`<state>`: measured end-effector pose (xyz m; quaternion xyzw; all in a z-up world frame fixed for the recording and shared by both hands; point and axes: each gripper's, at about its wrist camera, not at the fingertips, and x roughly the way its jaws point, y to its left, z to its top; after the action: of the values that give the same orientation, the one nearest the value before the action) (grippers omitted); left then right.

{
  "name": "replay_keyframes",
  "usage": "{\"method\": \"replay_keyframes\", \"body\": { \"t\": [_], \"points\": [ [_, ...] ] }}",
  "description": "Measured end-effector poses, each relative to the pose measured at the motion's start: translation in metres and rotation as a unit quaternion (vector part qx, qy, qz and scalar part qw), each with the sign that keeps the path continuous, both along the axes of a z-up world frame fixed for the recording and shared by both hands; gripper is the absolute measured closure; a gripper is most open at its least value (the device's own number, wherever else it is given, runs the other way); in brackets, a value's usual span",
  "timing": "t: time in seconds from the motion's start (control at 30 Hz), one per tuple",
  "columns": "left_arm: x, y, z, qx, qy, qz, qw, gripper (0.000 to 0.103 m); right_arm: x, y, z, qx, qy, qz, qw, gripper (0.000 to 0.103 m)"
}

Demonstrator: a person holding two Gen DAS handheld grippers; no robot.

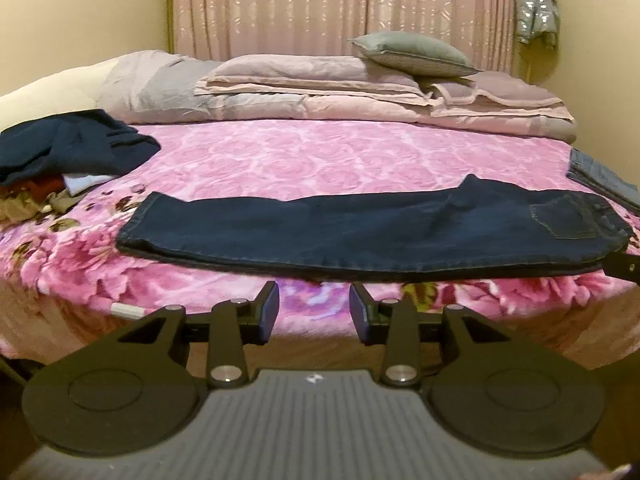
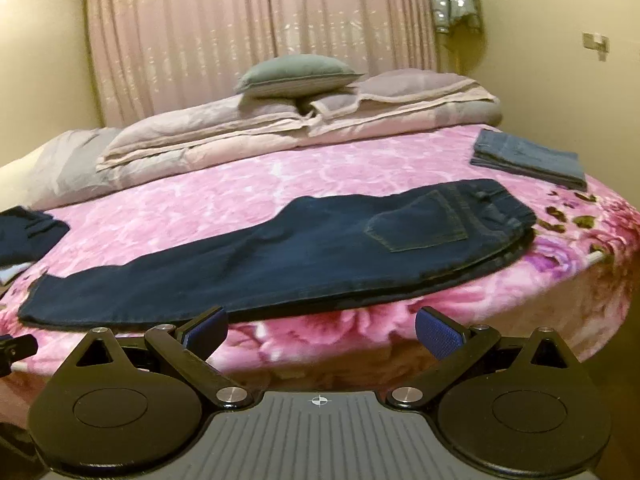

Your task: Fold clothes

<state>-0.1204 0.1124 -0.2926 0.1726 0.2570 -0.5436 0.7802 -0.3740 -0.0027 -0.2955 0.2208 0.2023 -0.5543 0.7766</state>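
Dark blue jeans (image 2: 280, 256) lie flat, folded lengthwise, pocket up.

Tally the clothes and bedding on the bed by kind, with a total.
Dark jeans laid out: 1
Folded jeans: 1
Heap of unfolded clothes: 1
Grey cushion: 1
Folded quilts: stack, number unclear
Total: 5 groups

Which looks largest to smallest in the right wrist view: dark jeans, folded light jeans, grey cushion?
1. dark jeans, by far the largest.
2 and 3. grey cushion and folded light jeans look alike; the cushion lies farther back, so I leave them unranked.
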Motion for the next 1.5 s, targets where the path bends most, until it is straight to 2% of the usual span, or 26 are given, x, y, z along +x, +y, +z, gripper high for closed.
{"method": "replay_keyframes", "body": {
  "t": [0.27,0.93,1.2,1.37,1.5],
  "points": [
    [0.015,0.01,-0.006,0.011,-0.003,0.021,0.9997,0.069,0.017,0.006,-0.004,0.002,0.005,0.029,1.0,0.001],
    [0.032,0.01,-0.013,0.029,-0.003,0.041,0.9987,0.068,0.031,0.001,-0.003,0.0,0.013,0.045,0.999,0.001],
    [0.045,-0.012,-0.022,0.053,0.003,0.044,0.9976,0.068,0.029,-0.022,-0.005,0.016,0.018,0.026,0.999,0.001],
    [0.071,-0.03,-0.037,0.065,0.036,0.06,0.9955,0.069,0.031,-0.052,-0.016,0.043,0.031,0.009,0.999,0.001],
    [0.093,-0.044,-0.044,0.058,0.056,0.064,0.9947,0.071,0.031,-0.079,-0.032,0.071,0.045,0.001,0.996,0.001]
  ]
}}
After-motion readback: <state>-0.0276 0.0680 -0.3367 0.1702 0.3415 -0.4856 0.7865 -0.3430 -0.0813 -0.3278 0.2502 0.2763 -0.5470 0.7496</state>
